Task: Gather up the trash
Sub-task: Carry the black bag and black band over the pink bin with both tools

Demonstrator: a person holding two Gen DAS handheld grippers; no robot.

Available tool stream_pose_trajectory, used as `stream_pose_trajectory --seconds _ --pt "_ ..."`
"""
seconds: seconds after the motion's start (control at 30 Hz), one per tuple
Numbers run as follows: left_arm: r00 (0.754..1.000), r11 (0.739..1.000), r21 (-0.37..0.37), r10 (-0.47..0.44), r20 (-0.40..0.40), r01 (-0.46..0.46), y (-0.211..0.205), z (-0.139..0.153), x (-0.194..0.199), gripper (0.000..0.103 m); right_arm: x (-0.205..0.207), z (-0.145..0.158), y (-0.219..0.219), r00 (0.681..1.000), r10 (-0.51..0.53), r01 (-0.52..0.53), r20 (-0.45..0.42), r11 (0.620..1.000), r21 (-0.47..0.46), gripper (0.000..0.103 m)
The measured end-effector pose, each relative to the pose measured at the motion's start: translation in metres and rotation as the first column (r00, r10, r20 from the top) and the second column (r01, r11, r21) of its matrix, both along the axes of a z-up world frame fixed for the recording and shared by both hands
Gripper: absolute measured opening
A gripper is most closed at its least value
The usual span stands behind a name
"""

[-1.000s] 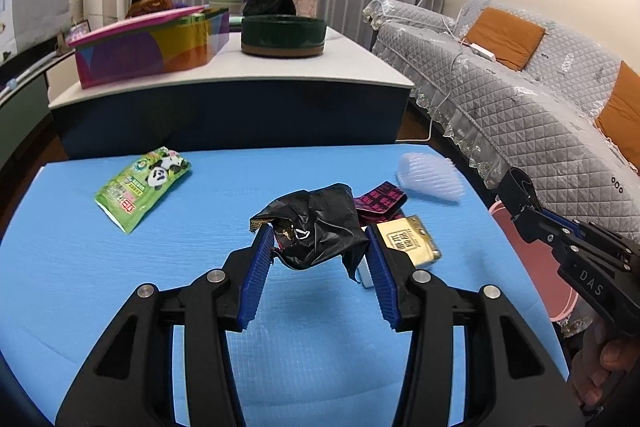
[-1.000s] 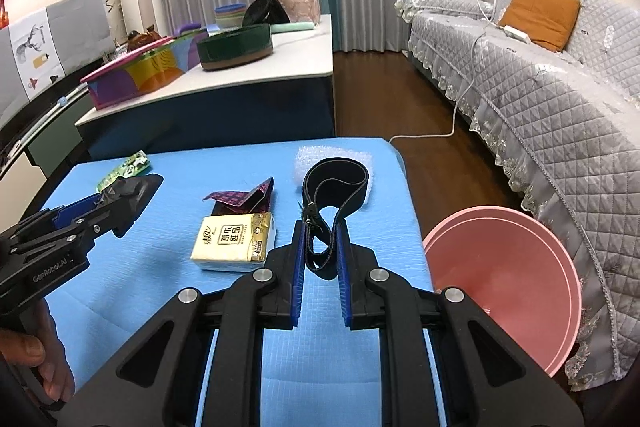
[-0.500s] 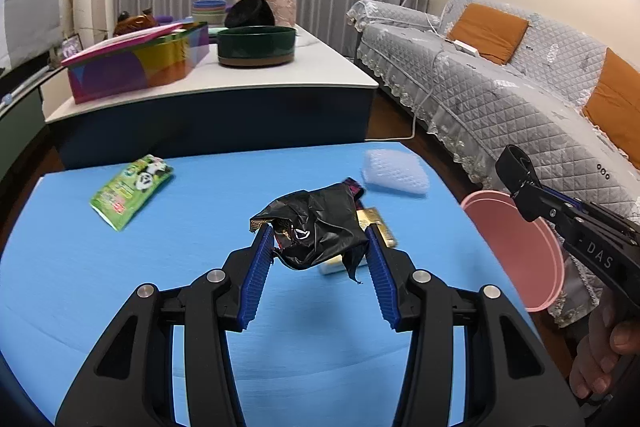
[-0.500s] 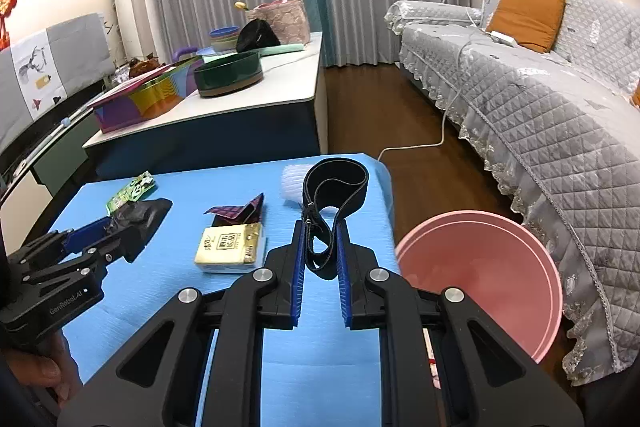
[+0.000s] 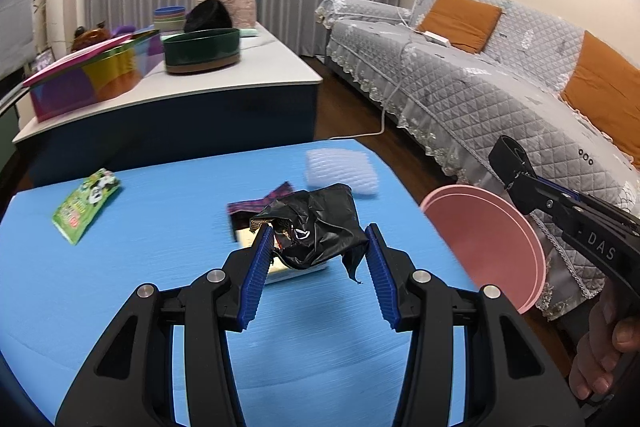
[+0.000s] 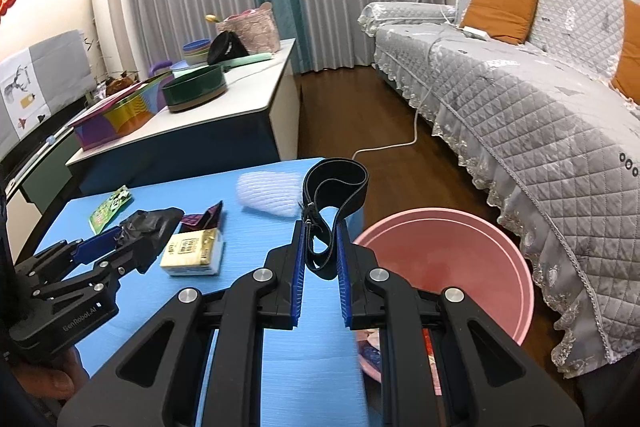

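Note:
My left gripper (image 5: 318, 241) is shut on a crumpled black wrapper (image 5: 316, 227) and holds it above the blue table (image 5: 120, 287). My right gripper (image 6: 319, 239) is shut on a black elastic band loop (image 6: 336, 187), held near the table's right edge beside the pink basin (image 6: 452, 267). The basin (image 5: 492, 243) also shows in the left wrist view, off the table's right side. On the table lie a yellow tissue pack (image 6: 192, 253), a dark red wrapper (image 6: 202, 221), a white foam net (image 6: 272, 193) and a green panda packet (image 5: 86, 205).
A white-topped counter (image 5: 180, 83) with a green bowl (image 5: 202, 49) and a colourful box (image 5: 92, 75) stands behind the table. A grey quilted sofa (image 6: 540, 99) runs along the right. Some trash lies at the basin's near side (image 6: 370, 351).
Both grippers moved right toward the pink basin with their loads; the basin now looms larger in both views. The right jaws look slightly wider apart around the band.

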State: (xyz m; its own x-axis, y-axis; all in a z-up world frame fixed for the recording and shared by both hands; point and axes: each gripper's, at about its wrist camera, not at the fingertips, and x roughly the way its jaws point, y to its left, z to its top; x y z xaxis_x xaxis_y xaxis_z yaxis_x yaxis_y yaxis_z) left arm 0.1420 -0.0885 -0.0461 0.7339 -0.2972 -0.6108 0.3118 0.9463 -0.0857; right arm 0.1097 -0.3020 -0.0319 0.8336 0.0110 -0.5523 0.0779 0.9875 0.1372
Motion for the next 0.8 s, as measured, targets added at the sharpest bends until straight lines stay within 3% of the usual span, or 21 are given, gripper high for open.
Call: stream_pose_trajectory --seconds 0.8 --pt "0.985 0.985 0.007 -0.172 0.004 0.172 -0.102 -0.009 -0.005 0.046 -0.022 -0.007 -0.089 0.987 -0.158 0.159 -0.015 0.986 0.054 0.015"
